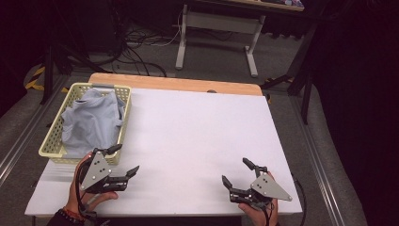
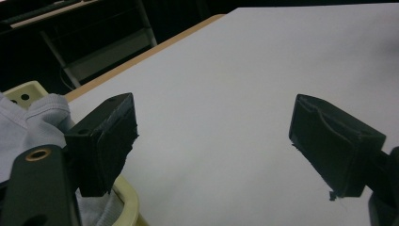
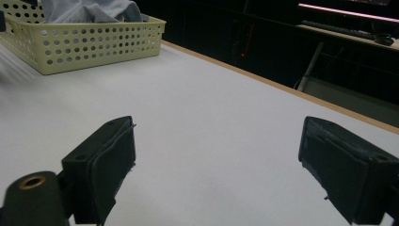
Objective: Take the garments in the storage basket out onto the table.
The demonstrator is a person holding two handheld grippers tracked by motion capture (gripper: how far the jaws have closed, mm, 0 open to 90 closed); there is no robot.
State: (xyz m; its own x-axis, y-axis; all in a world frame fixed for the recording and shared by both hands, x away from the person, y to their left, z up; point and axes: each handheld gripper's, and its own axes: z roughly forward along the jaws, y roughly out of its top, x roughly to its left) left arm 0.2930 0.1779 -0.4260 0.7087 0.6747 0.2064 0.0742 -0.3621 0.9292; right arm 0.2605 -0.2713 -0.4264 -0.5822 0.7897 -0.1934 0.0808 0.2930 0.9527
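Pale yellow perforated plastic basket (image 1: 55, 126), at the left edge of the white-topped table (image 1: 202, 141), its long axis running from the near edge toward the far wooden strip. A crumpled light blue cloth garment (image 1: 91, 123) fills the basket; its bulk follows the same axis, and one fold is draped over the far right rim. Left gripper (image 1: 126, 160), just beside the basket's near right corner: jaws spread wide and empty, pointing up and to the right across the table; in the left gripper view one jaw stands over the basket rim (image 2: 127, 200) beside the cloth (image 2: 28, 127). Right gripper (image 1: 236, 172), near the front right of the table, well apart from the basket: jaws likewise released, holding nothing, aimed toward the upper left.
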